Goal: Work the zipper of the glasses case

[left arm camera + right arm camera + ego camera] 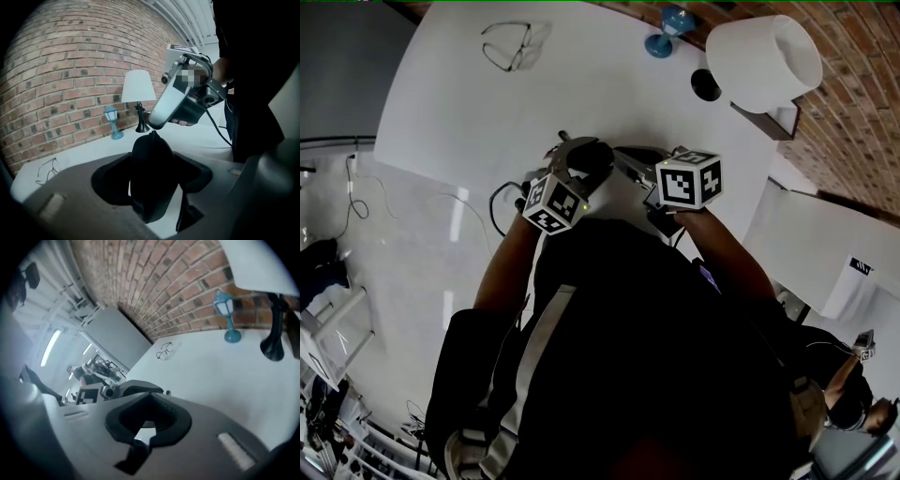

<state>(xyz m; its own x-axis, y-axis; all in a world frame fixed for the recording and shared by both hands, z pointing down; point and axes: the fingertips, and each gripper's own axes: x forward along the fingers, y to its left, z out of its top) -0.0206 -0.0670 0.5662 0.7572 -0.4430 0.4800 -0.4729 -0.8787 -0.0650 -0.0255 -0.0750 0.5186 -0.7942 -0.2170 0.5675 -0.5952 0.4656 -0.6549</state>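
Left gripper (pixel 154 190) has the black glasses case (pixel 152 159) clamped between its jaws, roughly half open around the body. The case is held up just above the near edge of the white table (pixel 581 84), one end pointing away toward the brick wall. The right gripper (pixel 156 123) comes in from the right with its jaws fully closed, tip touching the little zipper pull (pixel 153 133) at that far end. Can't tell whether the tab is actually pinched or just nudged.

Handling-wise, my read is that it's a light, semi-stiff shell. It keeps its rounded shape in the grip, so a squeeze across the middle should be fine, though too much pressure would probably bow the shell and make the zip bind. The fabric-looking surface shouldn't be slippery. The pull is the fiddly bit: tiny, floppy and easy to lose. I'd grab it right at the tab and drag along the seam line, with the left gripper holding the body clear of the zipper track.

The glasses (pixel 511 45) are well apart at the far left, and the lamp (pixel 764 61) is at the far right.
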